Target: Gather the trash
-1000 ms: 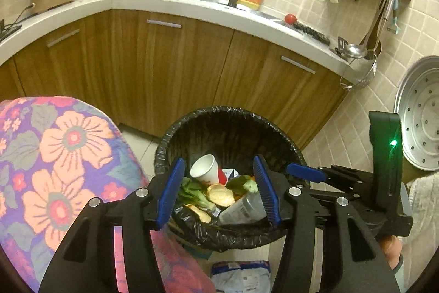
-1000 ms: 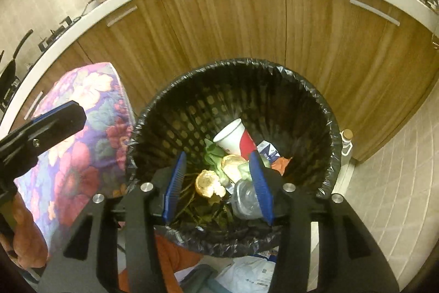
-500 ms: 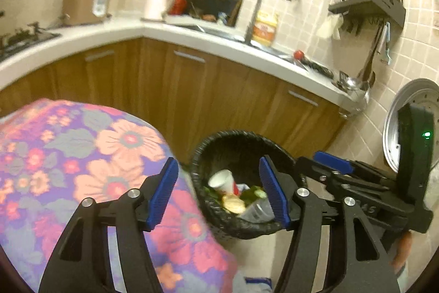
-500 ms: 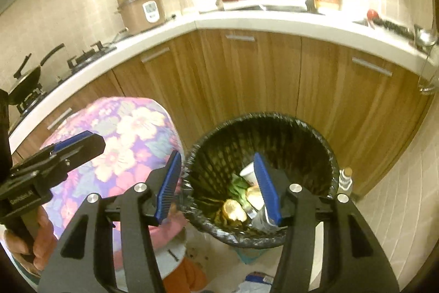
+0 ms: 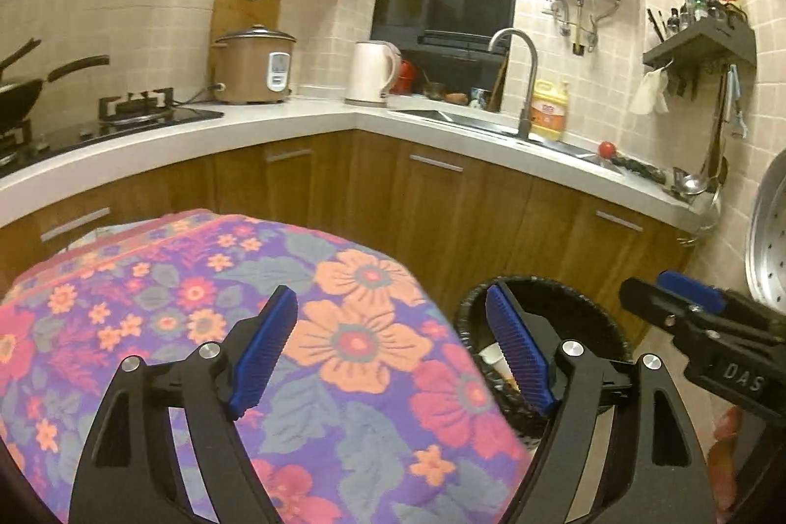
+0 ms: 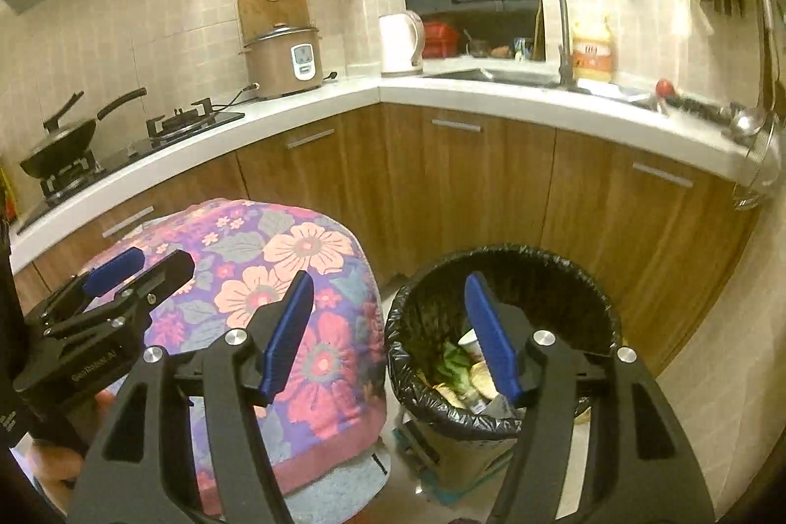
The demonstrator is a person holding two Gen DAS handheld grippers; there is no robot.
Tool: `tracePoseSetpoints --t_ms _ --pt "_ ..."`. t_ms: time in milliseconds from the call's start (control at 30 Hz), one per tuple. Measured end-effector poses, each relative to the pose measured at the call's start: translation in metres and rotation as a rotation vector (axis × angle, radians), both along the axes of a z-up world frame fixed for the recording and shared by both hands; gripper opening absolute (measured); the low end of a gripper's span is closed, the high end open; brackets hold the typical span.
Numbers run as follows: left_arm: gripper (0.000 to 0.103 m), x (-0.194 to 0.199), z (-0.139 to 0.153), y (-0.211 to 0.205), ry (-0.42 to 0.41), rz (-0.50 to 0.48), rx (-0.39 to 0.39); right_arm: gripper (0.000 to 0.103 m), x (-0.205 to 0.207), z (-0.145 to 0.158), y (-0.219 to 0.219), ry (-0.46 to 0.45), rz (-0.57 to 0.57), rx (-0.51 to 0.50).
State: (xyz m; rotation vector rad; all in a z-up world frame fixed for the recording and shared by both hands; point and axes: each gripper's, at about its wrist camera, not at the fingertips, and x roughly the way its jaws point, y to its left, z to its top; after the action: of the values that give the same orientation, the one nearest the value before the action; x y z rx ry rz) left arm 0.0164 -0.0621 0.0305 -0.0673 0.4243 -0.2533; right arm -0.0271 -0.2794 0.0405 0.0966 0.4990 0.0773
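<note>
From the left wrist, the left tongs [image 5: 390, 347] hang over a table draped in a flowered cloth [image 5: 236, 308], their blue pads apart and spreading wider, with nothing between them but the cloth behind. Just right of the table stands the bin [image 5: 543, 293], lined with a black bag; only part of its rim and a white paper cup [image 5: 493, 356] inside show past the right-hand pad. Further right, the right tongs [image 5: 687, 303] poke in from the edge, seen side-on, with a bit of hand [image 5: 729, 430] beneath. Behind runs the white kitchen bench [image 5: 314, 119] with a rice cooker [image 5: 255, 66], a kettle [image 5: 371, 72] and a tap [image 5: 520, 77].

From the right wrist, the right tongs [image 6: 388, 330] are held above the floor between table and bin, pads apart and opening, gripping nothing. The bin [image 6: 501, 259] sits right of the flowered cloth [image 6: 294, 278], just in front of the wooden cupboards [image 6: 491, 190]. Inside it lies the trash [image 6: 464, 372]: green leaves, the paper cup, yellowish scraps, something clear. The left tongs [image 6: 132, 266] reach in at the left over the cloth. A frying pan [image 6: 64, 141] rests on the hob.
</note>
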Motion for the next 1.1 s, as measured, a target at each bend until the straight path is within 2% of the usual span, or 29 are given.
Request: tracePoseSetpoints --t_ms 100,167,333,433,533,800,1100 --pt "0.081 -0.002 -0.004 0.001 -0.030 0.026 0.016 0.065 -0.004 0.000 0.009 -0.032 0.005 -0.023" --pt "0.084 -0.003 -0.005 0.002 -0.049 0.043 0.017 0.073 -0.007 0.000 0.016 -0.060 0.010 -0.041" --pt "0.088 -0.003 -0.005 0.006 -0.052 0.070 0.013 0.074 -0.009 0.000 0.023 -0.085 0.012 -0.054" --pt "0.089 -0.007 -0.004 0.005 -0.067 0.100 0.042 0.079 -0.008 -0.003 0.022 -0.092 0.007 -0.034" --pt "0.094 -0.011 -0.003 0.004 -0.086 0.106 0.061 0.080 -0.006 -0.008 0.022 -0.090 -0.004 -0.037" --pt "0.094 -0.011 -0.004 0.003 -0.072 0.115 0.076 0.080 0.003 -0.021 0.023 -0.064 -0.016 -0.057" --pt "0.095 -0.013 -0.006 -0.001 -0.081 0.147 0.113 0.080 0.002 -0.021 0.018 -0.068 -0.046 -0.053"
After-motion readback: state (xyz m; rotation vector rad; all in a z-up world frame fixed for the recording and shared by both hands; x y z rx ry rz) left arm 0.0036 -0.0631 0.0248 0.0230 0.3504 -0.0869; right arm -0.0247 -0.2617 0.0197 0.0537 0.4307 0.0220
